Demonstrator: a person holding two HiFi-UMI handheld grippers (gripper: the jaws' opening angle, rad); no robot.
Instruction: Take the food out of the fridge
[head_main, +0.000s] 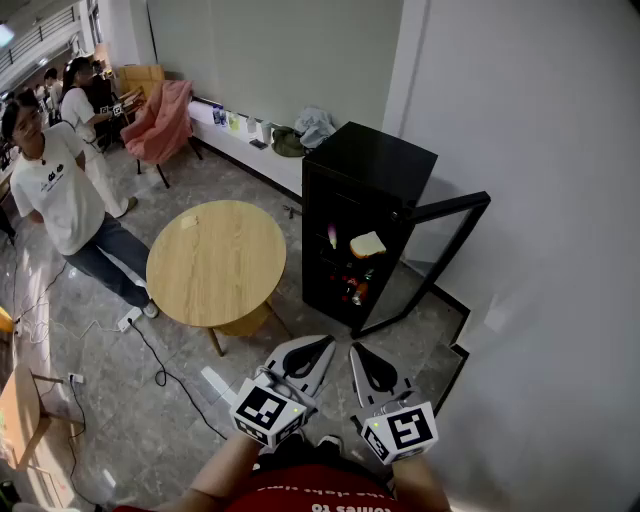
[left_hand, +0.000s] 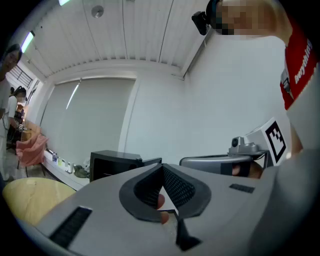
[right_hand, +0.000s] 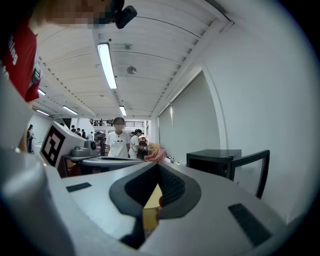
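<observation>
- Two grippers sit at the lower centre of the head view - the left gripper and the right gripper, each with its jaws pressed together on nothing.
- One black, box-shaped mini fridge stands at centre right, its one glass door swung open to the right.
- The food is inside: one pale bread slice on the upper shelf, and small bottles or cans lower down - I cannot count them.
- One round wooden table stands just left of the fridge.
- One person in a white T-shirt is at the left edge, on the grey stone-tiled floor.

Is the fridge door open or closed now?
Open. The door stands swung out from the fridge, and food shows inside.
</observation>
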